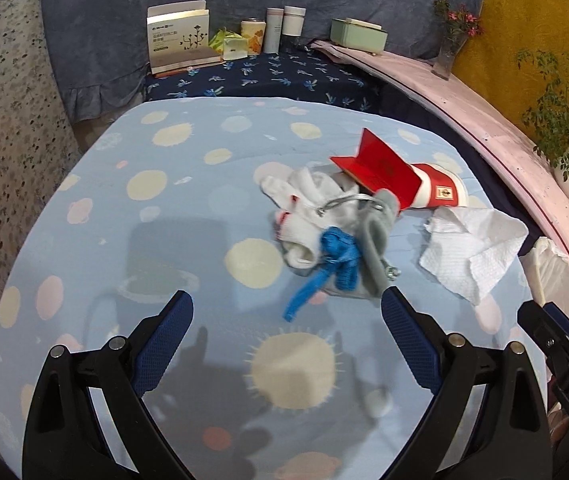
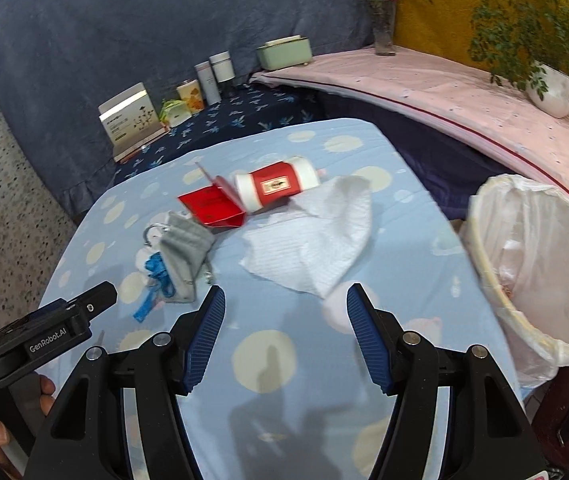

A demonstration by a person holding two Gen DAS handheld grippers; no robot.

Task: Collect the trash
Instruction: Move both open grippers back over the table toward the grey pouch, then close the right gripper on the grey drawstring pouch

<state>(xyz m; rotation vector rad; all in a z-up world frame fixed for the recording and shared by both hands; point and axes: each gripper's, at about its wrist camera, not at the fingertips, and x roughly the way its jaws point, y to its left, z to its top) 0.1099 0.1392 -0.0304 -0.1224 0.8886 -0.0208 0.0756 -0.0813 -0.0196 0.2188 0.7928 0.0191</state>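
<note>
On the blue spotted table cover (image 1: 188,208) lies a heap: a white sock (image 1: 304,208), a grey pouch (image 1: 376,236) with a metal ring, a blue ribbon (image 1: 336,256), an open red box (image 1: 380,168), a red and white cup (image 1: 444,188) on its side and a white paper towel (image 1: 472,252). My left gripper (image 1: 286,306) is open and empty, just short of the ribbon. My right gripper (image 2: 286,300) is open and empty, just short of the paper towel (image 2: 316,240). The red box (image 2: 216,206), cup (image 2: 278,186) and pouch (image 2: 184,248) lie beyond it on the left.
A bin (image 2: 540,272) lined with a white bag stands at the table's right edge. Boxes and jars (image 1: 224,36) stand on a dark blue cloth at the back. A pink ledge (image 1: 484,112) with a flower vase and a potted plant runs along the right.
</note>
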